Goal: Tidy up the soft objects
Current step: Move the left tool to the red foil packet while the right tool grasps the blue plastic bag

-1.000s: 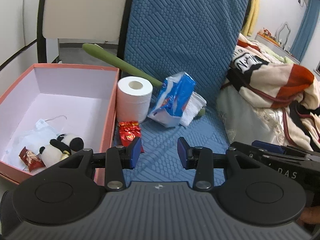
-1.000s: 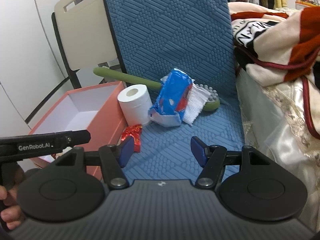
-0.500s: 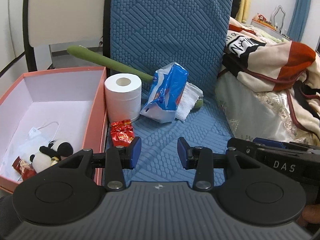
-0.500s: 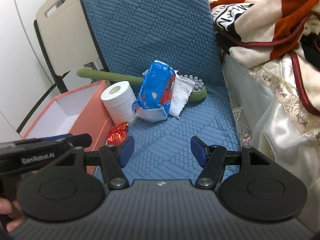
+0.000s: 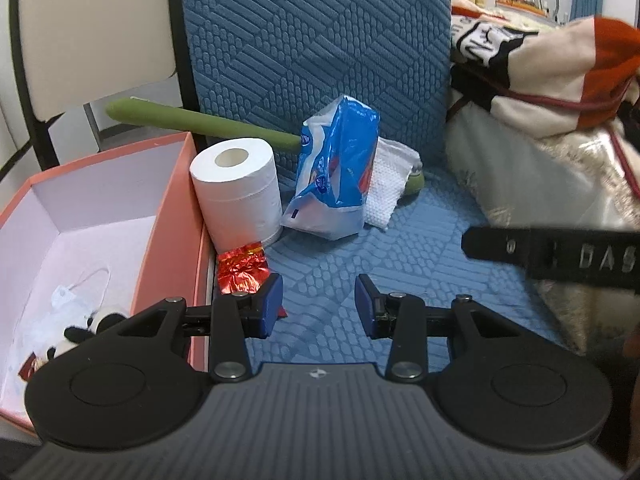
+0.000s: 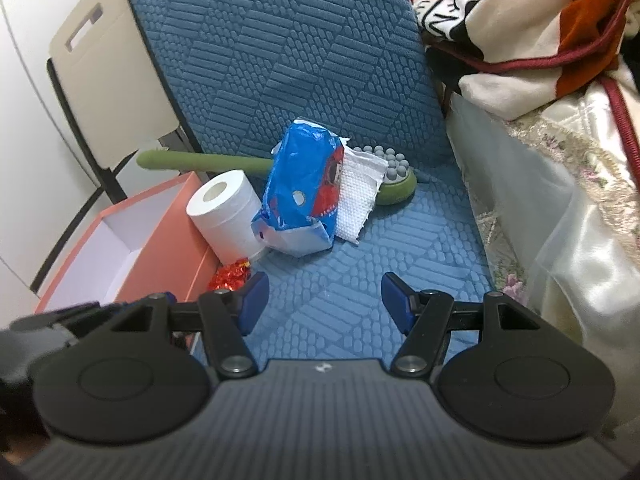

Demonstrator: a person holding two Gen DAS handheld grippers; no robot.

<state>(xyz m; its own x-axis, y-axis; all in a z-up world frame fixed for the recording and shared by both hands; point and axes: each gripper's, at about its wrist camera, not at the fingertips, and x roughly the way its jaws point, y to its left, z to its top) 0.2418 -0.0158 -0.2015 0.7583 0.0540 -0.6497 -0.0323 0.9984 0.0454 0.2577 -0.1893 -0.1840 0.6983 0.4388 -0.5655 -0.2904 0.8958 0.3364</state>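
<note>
A white toilet roll (image 5: 238,190) (image 6: 228,212), a blue tissue pack (image 5: 336,172) (image 6: 304,196) with a white cloth (image 5: 386,196) (image 6: 358,196) and a red foil wrapper (image 5: 242,268) (image 6: 232,274) lie on the blue chair seat (image 5: 320,276). A pink box (image 5: 172,240) (image 6: 160,248) at the left holds a panda plush (image 5: 86,328), a face mask and a red packet. My left gripper (image 5: 319,304) is open and empty just right of the red wrapper. My right gripper (image 6: 324,300) is open and empty above the seat.
A green massage stick (image 5: 200,122) (image 6: 396,184) lies behind the pack against the chair's blue backrest (image 6: 280,60). A beige chair (image 5: 92,24) stands behind the box. A bed with a heaped blanket (image 6: 520,20) borders the seat on the right.
Both grippers have moved forward, closer to the roll, the tissue pack and the red wrapper. Their jaws stay open.
</note>
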